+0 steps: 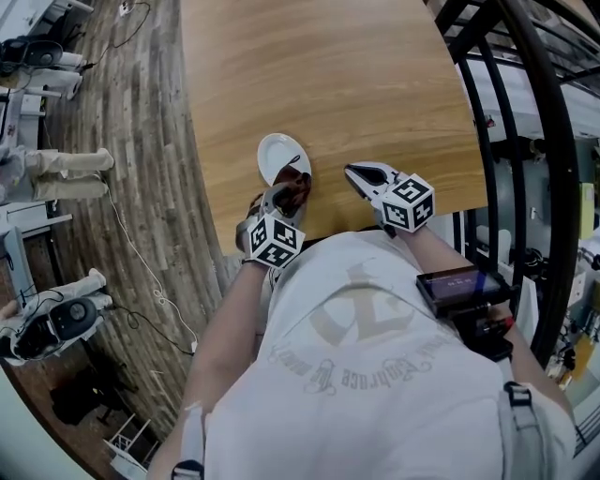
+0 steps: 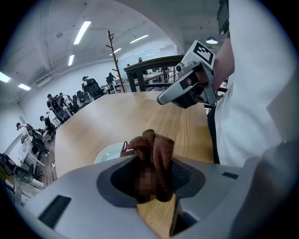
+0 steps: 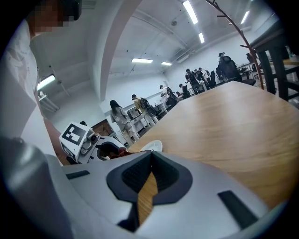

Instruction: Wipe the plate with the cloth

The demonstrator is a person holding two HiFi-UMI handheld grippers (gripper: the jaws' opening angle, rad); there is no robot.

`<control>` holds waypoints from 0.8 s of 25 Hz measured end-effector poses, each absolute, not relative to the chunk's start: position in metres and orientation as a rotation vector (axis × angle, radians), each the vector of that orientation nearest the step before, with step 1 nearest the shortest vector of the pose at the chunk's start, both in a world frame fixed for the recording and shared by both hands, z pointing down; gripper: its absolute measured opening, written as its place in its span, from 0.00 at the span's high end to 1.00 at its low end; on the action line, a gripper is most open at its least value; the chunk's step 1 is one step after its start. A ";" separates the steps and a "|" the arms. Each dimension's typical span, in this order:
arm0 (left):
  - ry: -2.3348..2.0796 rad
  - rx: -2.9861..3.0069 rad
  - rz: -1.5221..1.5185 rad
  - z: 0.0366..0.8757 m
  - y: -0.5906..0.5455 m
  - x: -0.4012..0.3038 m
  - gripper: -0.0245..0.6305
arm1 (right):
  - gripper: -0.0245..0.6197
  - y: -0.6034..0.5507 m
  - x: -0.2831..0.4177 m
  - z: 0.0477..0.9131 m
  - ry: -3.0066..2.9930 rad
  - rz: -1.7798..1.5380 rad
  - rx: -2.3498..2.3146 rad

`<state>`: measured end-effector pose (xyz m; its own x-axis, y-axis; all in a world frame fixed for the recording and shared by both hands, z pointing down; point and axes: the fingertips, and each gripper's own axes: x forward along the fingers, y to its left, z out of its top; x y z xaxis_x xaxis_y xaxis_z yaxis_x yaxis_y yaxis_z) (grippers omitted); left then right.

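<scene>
Left tool [image 1: 284, 194] clamps the bunched brown cloth [image 2: 153, 148] at the near rim of the small white plate [image 1: 276, 155], right tool [image 1: 360, 174] pinched narrow and empty alongside; next, I reckon, press down and sweep.

From here I see a long wooden table [image 1: 328, 84] with a pale grain running up the middle of the head view. To its left is a dark plank floor [image 1: 141, 112], where a thin white cable [image 1: 141, 267] trails past some white and black equipment [image 1: 56, 319], and a black metal frame [image 1: 553, 141] curves along the table's right edge. Through the gripper views I can make out a bare brown coat stand [image 2: 113, 60] beyond the table's far end, a group of people [image 2: 58, 105] near desks at the back of the hall, and long strip lights [image 3: 189, 11] on the white ceiling.
</scene>
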<state>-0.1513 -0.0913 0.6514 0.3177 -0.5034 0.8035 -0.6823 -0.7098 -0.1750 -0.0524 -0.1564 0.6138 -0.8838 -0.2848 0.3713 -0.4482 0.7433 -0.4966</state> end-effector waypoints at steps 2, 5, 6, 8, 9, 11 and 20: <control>-1.053 2.409 1.347 0.650 -0.095 -0.142 0.70 | 0.94 -0.156 -0.052 0.615 -2.668 0.873 0.584; -1.012 2.442 1.357 0.649 -0.104 -0.127 0.70 | 0.94 -0.156 -0.049 0.615 -2.664 0.884 0.598; -1.003 2.452 1.365 0.649 -0.108 -0.124 0.70 | 0.94 -0.157 -0.047 0.615 -2.663 0.886 0.604; -0.992 2.463 1.390 0.649 -0.117 -0.120 0.70 | 0.94 -0.158 -0.043 0.615 -2.661 0.890 0.617; -0.988 2.461 1.407 0.650 -0.120 -0.121 0.70 | 0.94 -0.158 -0.041 0.615 -2.659 0.892 0.623; -0.984 2.443 1.459 0.654 -0.124 -0.127 0.70 | 0.94 -0.157 -0.039 0.617 -2.654 0.895 0.631; -1.060 2.311 1.570 0.656 -0.113 -0.188 0.70 | 0.94 -0.159 -0.040 0.614 -2.652 0.883 0.625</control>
